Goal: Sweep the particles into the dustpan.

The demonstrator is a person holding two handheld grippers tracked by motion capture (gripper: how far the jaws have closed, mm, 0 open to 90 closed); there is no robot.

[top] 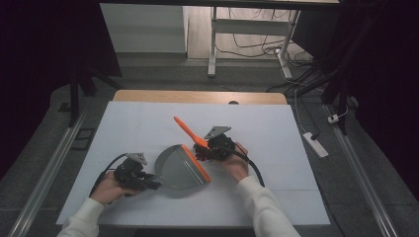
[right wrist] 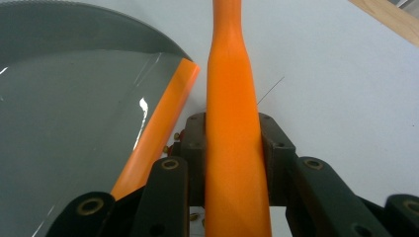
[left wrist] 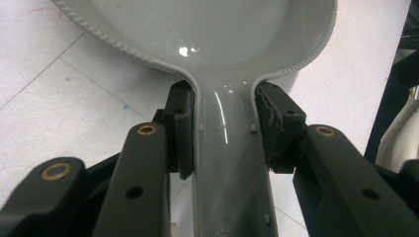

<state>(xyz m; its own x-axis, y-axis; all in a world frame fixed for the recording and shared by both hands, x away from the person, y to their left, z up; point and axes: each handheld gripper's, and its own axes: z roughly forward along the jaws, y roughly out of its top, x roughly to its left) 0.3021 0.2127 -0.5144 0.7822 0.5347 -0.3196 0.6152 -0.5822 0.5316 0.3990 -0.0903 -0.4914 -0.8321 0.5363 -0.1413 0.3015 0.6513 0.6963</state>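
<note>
A grey dustpan with an orange front lip lies on the white table. My left gripper is shut on the dustpan's handle, both pads pressing its sides just behind the pan. An orange brush handle slants up and to the left from my right gripper, which is shut on it beside the pan's lip. In the right gripper view the brush handle runs up between the jaws, with the dustpan and its orange lip at the left. The brush head is hidden under the gripper.
The white table top has open surface behind and to both sides of the pan. A wooden edge runs along its far side. Beyond stand a desk frame and floor cables; a power strip lies at the right.
</note>
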